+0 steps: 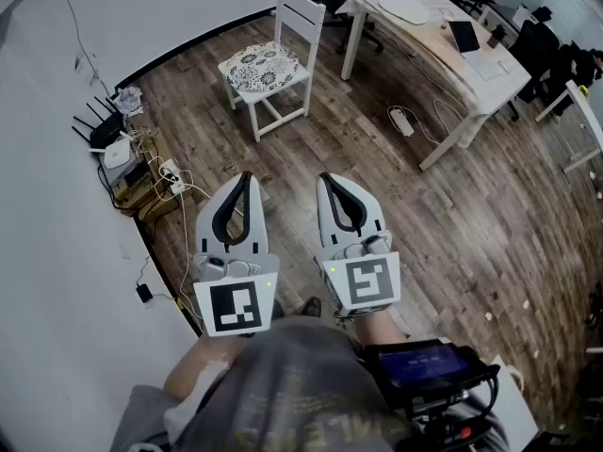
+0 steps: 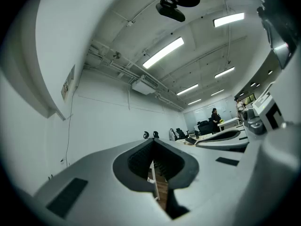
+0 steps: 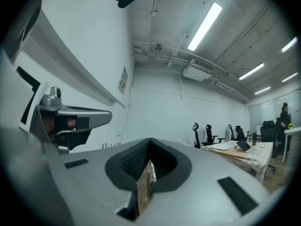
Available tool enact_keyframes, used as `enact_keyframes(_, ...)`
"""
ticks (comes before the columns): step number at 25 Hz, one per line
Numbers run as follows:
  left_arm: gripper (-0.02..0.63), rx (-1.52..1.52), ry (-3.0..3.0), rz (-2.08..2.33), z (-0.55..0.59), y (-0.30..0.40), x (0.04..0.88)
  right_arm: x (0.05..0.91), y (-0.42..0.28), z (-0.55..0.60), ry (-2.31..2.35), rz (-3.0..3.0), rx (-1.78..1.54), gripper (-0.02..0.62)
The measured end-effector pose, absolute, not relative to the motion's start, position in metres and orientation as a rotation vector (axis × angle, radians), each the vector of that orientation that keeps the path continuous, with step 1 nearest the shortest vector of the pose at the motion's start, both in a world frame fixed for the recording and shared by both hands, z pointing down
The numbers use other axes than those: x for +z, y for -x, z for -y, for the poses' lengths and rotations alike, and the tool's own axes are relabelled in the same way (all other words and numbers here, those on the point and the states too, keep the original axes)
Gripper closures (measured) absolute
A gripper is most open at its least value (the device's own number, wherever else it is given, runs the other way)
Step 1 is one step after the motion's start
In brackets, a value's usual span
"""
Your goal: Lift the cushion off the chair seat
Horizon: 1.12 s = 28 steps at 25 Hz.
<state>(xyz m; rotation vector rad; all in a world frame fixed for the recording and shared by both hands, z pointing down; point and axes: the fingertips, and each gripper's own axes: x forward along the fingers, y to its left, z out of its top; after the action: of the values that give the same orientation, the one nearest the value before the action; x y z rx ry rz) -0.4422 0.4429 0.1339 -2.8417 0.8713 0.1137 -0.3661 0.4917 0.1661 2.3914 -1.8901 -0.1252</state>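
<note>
Cushion (image 1: 262, 65) and jaws are standing well apart, with no contact between them. The left gripper (image 1: 243, 179) is showing its two jaws brought together at the tips, and its own view has only a sliver of floor looking through the dark-lined cutout behind them; nothing is being held. The right gripper (image 1: 325, 179) is likewise pressing its jaws fully closed on nothing. Both are being held side by side, close in front of the person's body, pointing roughly level across the room toward the chair (image 1: 300, 15). Beyond the tips, an open stretch of wooden floor (image 1: 311, 149) is lying between the grippers and that white chair, where the patterned cushion is resting flat on the seat. A router and tangled cables (image 1: 122, 153) are sitting by the wall at the left, and a desk (image 1: 443, 55) with a laptop (image 1: 464, 36) is standing to the right. Judging by this, the task is only at its start: approaching the chair, parting the jaws, gripping the cushion and raising it are all left to do.
</note>
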Motion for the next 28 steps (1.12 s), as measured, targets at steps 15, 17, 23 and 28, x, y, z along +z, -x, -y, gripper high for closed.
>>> enact_keyframes(15,0.600,0.071,2.862,-0.830,-0.482,0.405,0.144,0.176,0.329,-0.533,-2.403,1.934,-0.052,0.588)
enact_keyframes(17,0.600,0.063,2.868,-0.822,-0.488,0.397,0.146,0.176,0.322,-0.540,-2.411,1.935,-0.058,0.588)
enact_keyframes(23,0.600,-0.001,2.871,-0.814,-0.491,0.377,0.159,0.191,0.301,-0.547,-2.431,1.930,-0.009,0.588)
enact_keyframes(28,0.600,-0.020,2.888,-0.809,-0.478,0.355,0.170,0.198,0.276,-0.534,-2.448,1.879,0.049,0.588)
